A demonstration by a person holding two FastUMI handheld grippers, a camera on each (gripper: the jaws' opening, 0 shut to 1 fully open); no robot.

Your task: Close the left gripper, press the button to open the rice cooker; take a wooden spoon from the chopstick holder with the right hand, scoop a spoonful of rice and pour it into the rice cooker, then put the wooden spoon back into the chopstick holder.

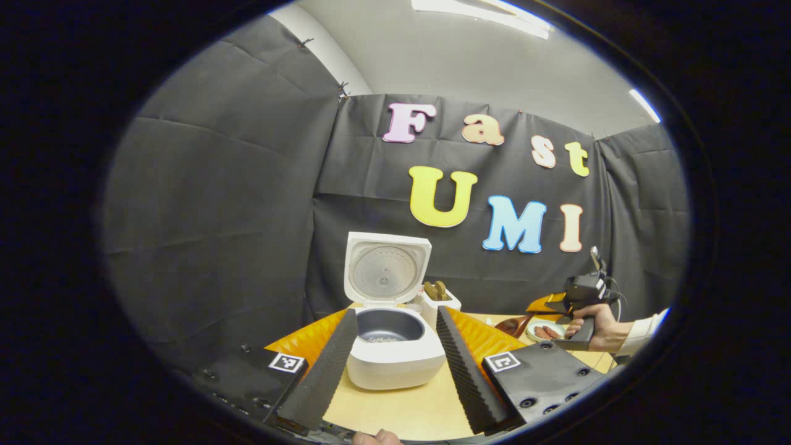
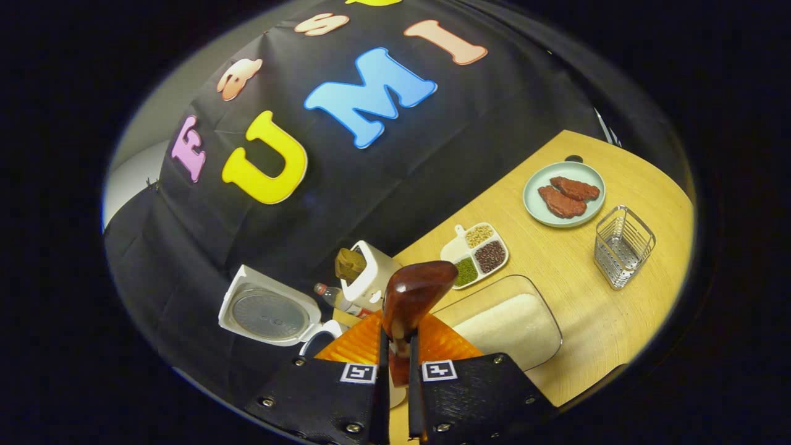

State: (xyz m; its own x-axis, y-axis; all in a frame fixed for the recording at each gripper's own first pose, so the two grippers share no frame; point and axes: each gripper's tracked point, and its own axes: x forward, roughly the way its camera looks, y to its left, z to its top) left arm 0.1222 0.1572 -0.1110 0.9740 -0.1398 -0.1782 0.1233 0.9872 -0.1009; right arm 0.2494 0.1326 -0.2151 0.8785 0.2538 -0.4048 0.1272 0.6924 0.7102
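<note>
Above the table (image 2: 575, 272), the right gripper (image 2: 398, 371) pinched the wooden spoon (image 2: 411, 293), while the left gripper (image 1: 395, 364) gaped empty before the open rice cooker (image 1: 392, 334).

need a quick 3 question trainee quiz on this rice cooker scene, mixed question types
1. True or false: the rice cooker lid is shut.
2. What does the right gripper hold?
A. wooden spoon
B. bottle
C. wire basket
3. Fill in: the plate carries two pieces of ____.

Key:
1. False. The lid stands open, with a few grains in the pot.
2. A. Its jaws are shut on the spoon's handle.
3. Meat. It lies on the table beyond the rice dish.
</note>
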